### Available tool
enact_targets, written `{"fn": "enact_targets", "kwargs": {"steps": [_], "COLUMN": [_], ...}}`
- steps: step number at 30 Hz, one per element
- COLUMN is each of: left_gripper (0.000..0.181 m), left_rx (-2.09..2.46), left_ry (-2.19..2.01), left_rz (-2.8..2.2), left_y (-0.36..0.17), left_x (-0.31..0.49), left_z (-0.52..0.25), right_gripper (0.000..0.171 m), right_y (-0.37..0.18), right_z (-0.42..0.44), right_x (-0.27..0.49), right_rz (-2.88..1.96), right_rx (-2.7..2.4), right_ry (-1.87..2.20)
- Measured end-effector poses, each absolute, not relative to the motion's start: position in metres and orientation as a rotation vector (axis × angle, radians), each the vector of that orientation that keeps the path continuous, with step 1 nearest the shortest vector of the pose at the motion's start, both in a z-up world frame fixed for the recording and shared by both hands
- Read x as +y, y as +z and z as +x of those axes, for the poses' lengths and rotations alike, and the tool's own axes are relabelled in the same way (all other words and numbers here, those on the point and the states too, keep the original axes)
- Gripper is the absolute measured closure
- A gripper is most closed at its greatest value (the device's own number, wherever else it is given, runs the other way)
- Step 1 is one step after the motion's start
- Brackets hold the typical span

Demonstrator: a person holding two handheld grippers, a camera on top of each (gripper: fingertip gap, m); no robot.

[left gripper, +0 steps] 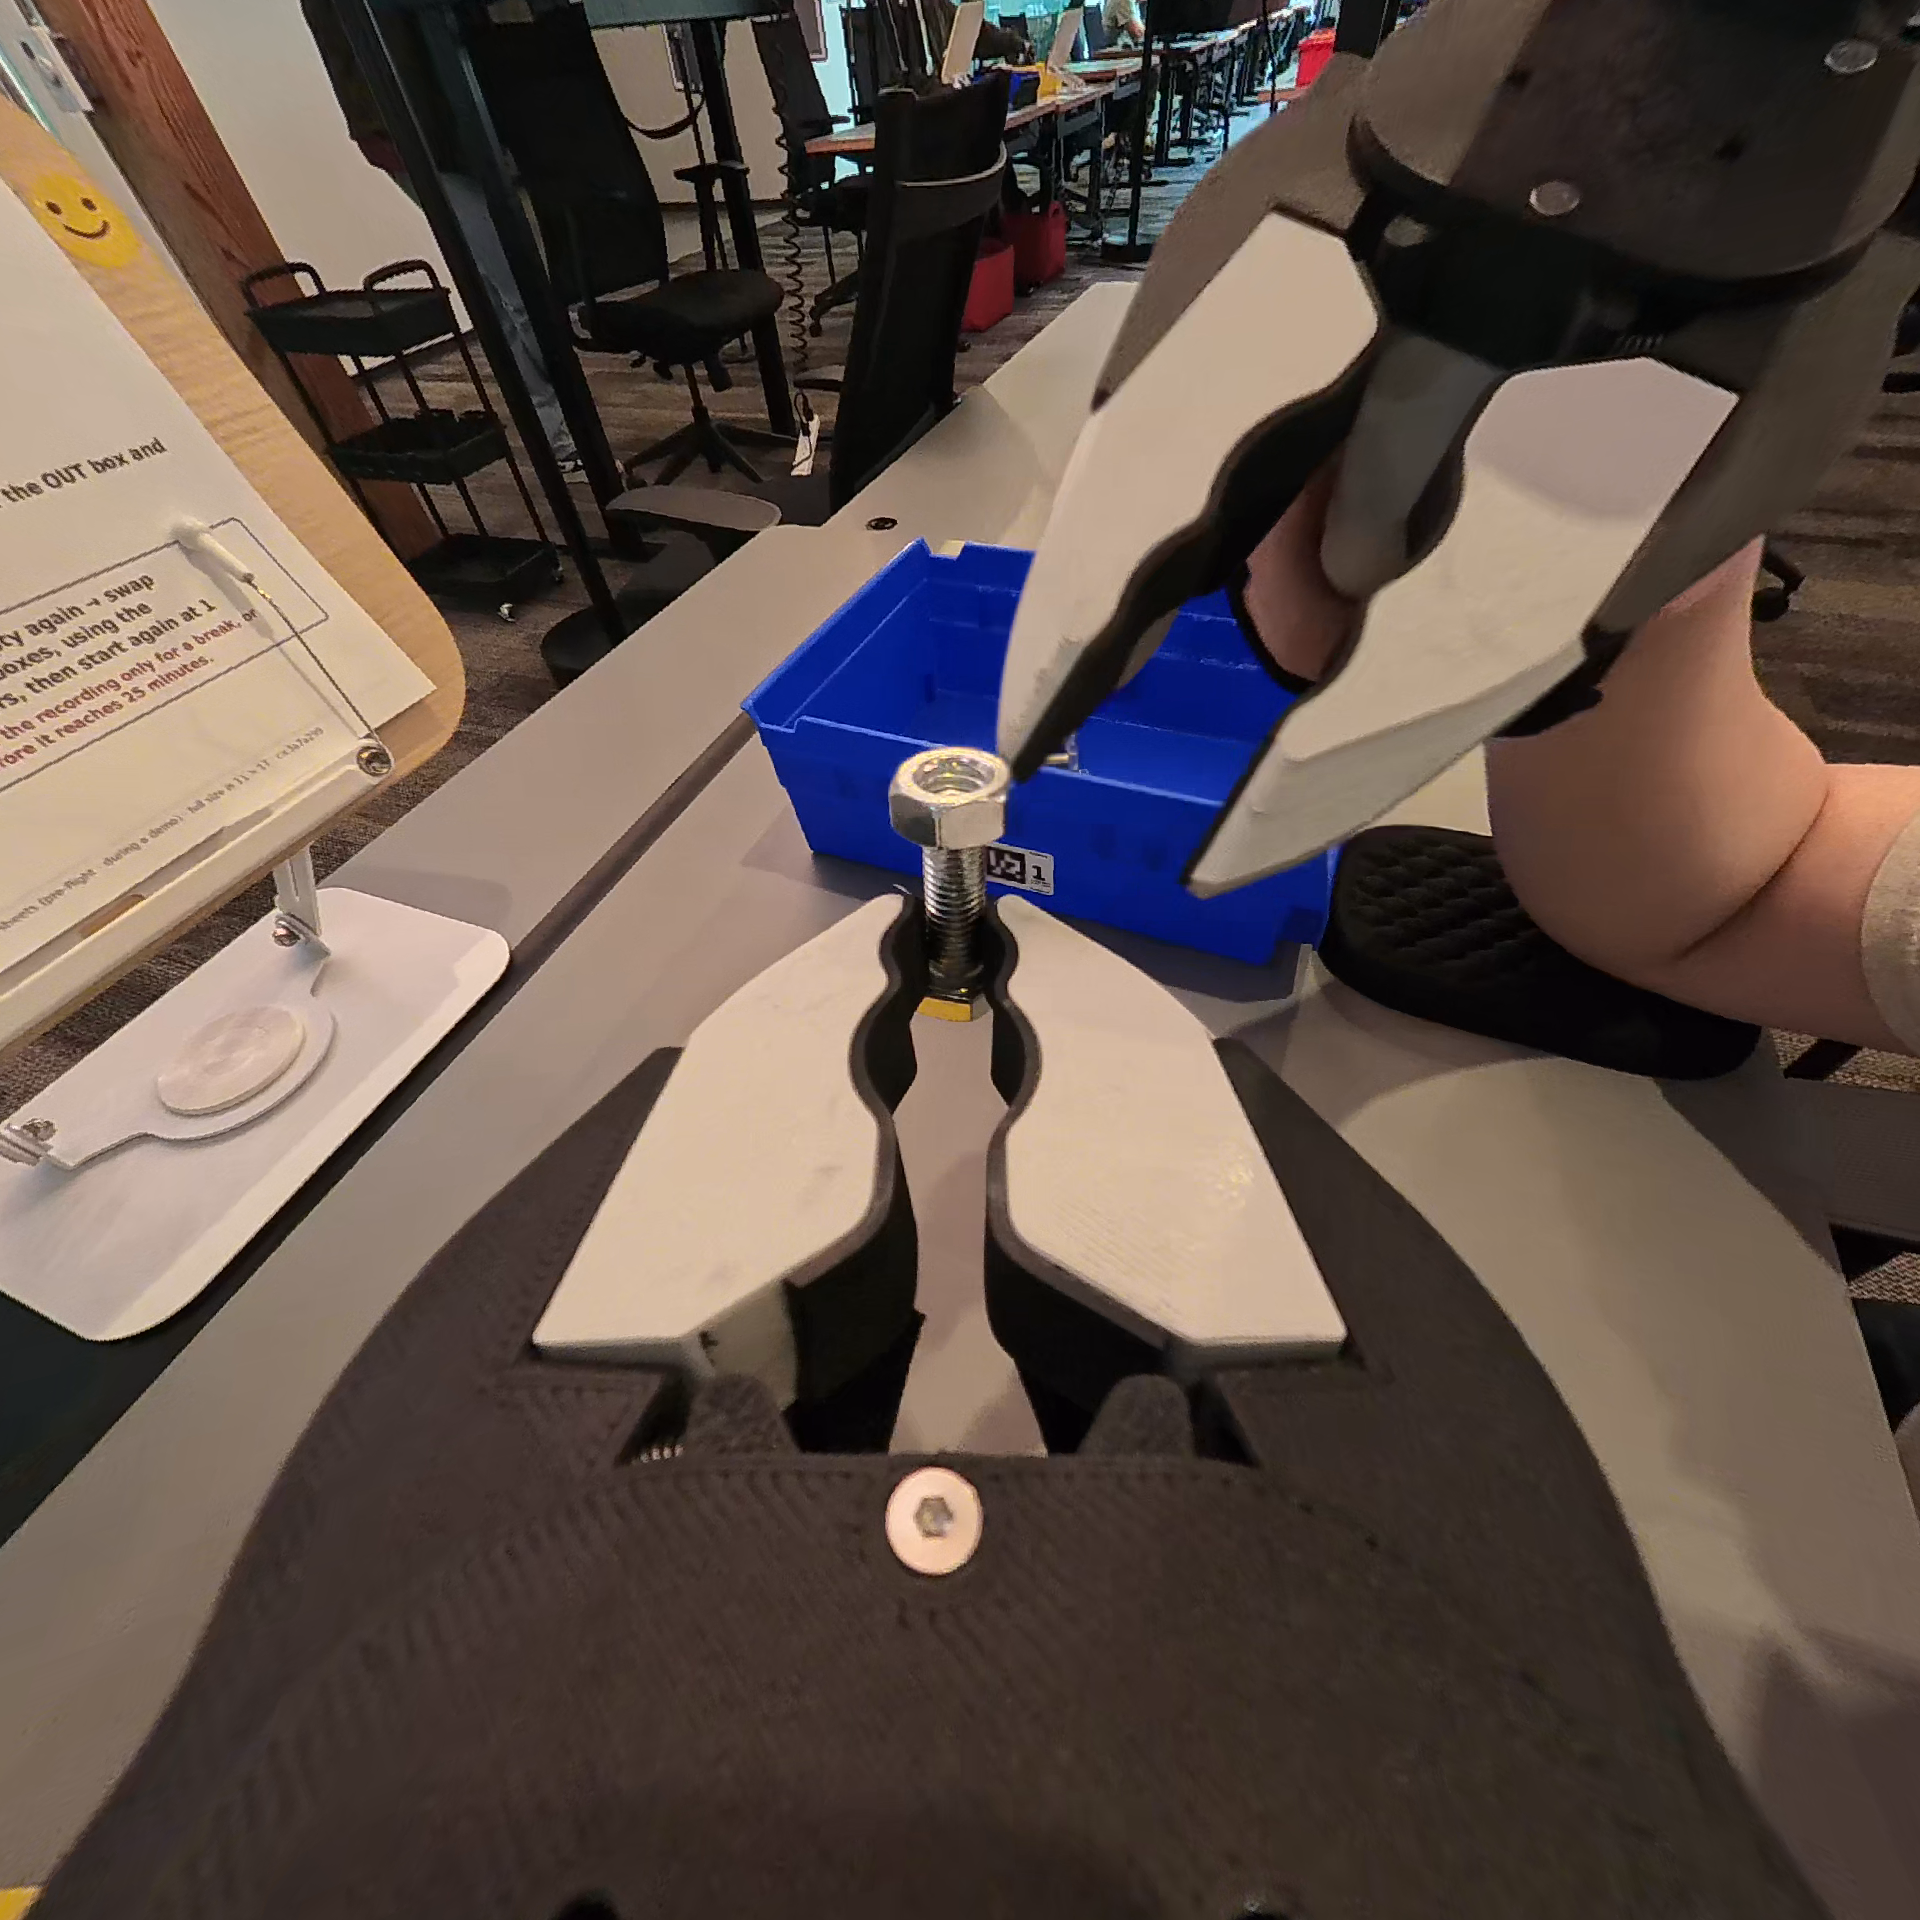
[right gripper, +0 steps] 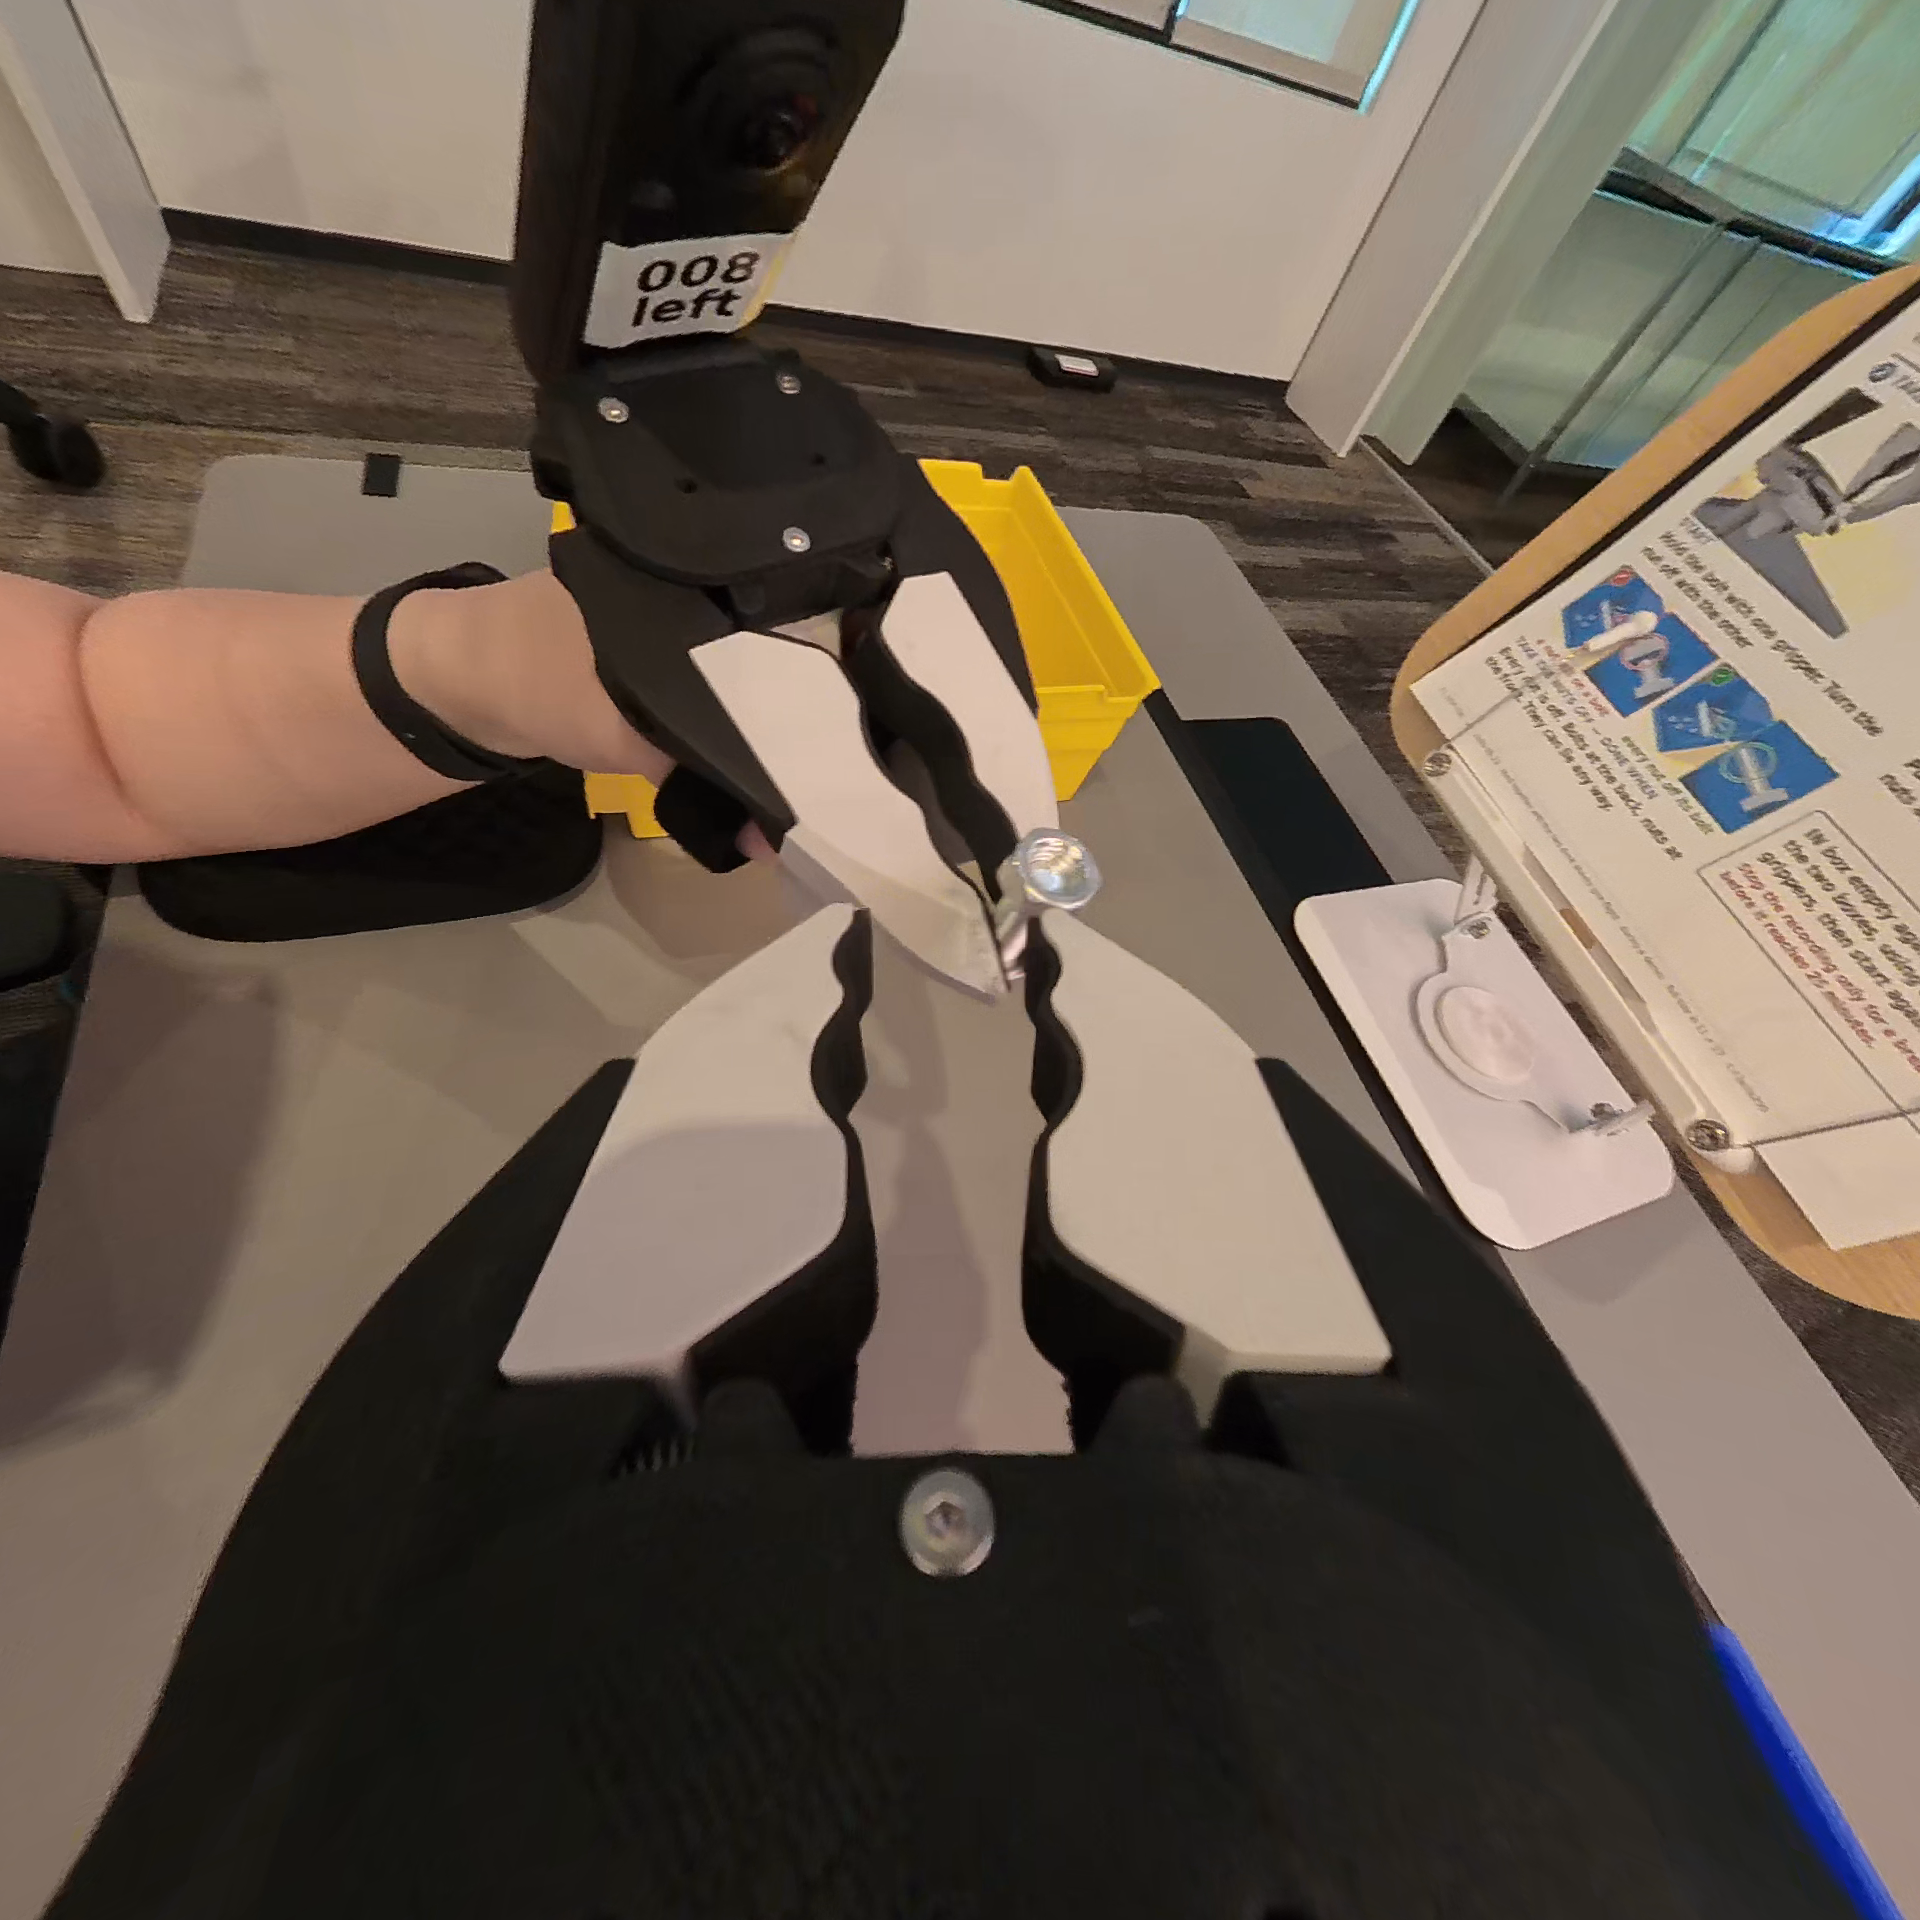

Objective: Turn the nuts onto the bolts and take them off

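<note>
My left gripper [left gripper: 951, 920] is shut on the threaded shaft of a silver bolt [left gripper: 951, 883] and holds it upright above the grey table [left gripper: 644, 790]. A silver hex nut [left gripper: 951, 798] sits at the bolt's top end. My right gripper [left gripper: 1107, 826] is open; one fingertip is right beside the nut and the other is further right, over the blue bin [left gripper: 914, 665]. In the right wrist view my right gripper [right gripper: 948, 920] is open and empty, with the left gripper [right gripper: 997, 925], bolt [right gripper: 1013, 940] and nut [right gripper: 1051, 878] just ahead of its tips.
An instruction board [left gripper: 156, 623] on a white stand [left gripper: 239, 1091] stands at the table's left edge, also in the right wrist view [right gripper: 1714, 831]. A yellow bin [right gripper: 1049, 623] sits behind the left gripper. Black arm pads [left gripper: 1455, 935] [right gripper: 364, 873] lie under the person's forearms. My two grippers' fingertips are within a few centimetres of each other.
</note>
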State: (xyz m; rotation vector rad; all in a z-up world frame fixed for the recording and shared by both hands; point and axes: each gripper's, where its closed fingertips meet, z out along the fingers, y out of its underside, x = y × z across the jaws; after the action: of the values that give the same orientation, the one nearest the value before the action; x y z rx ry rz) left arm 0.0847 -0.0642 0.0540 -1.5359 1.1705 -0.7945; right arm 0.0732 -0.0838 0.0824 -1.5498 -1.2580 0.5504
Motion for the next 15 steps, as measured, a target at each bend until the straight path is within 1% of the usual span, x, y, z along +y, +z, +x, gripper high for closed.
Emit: {"fn": "enact_targets", "kwargs": {"steps": [2, 8, 11, 12, 15], "left_gripper": [0.172, 0.172, 0.172, 0.172, 0.172], "left_rx": [1.177, 1.181, 1.158, 1.156, 1.158], "left_ry": [-0.791, -0.786, -0.793, -0.797, -0.797], "left_rz": [-1.534, -1.537, -1.540, -1.539, -1.531], "left_y": [0.053, 0.052, 0.054, 0.055, 0.056], "left_x": [-0.065, -0.065, -0.062, -0.062, -0.063], "left_z": [0.086, 0.087, 0.084, 0.083, 0.083], "right_gripper": [0.141, 0.128, 0.130, 0.137, 0.138], "right_y": [0.085, 0.079, 0.080, 0.082, 0.088], "right_z": [0.076, 0.069, 0.068, 0.067, 0.069], "right_x": [-0.077, -0.076, -0.084, -0.089, -0.087], "right_rz": [-1.550, -1.561, -1.567, -1.554, -1.536], "right_rx": [-1.218, -1.226, -1.246, -1.259, -1.221], "right_ry": [0.520, 0.549, 0.582, 0.611, 0.606]}}
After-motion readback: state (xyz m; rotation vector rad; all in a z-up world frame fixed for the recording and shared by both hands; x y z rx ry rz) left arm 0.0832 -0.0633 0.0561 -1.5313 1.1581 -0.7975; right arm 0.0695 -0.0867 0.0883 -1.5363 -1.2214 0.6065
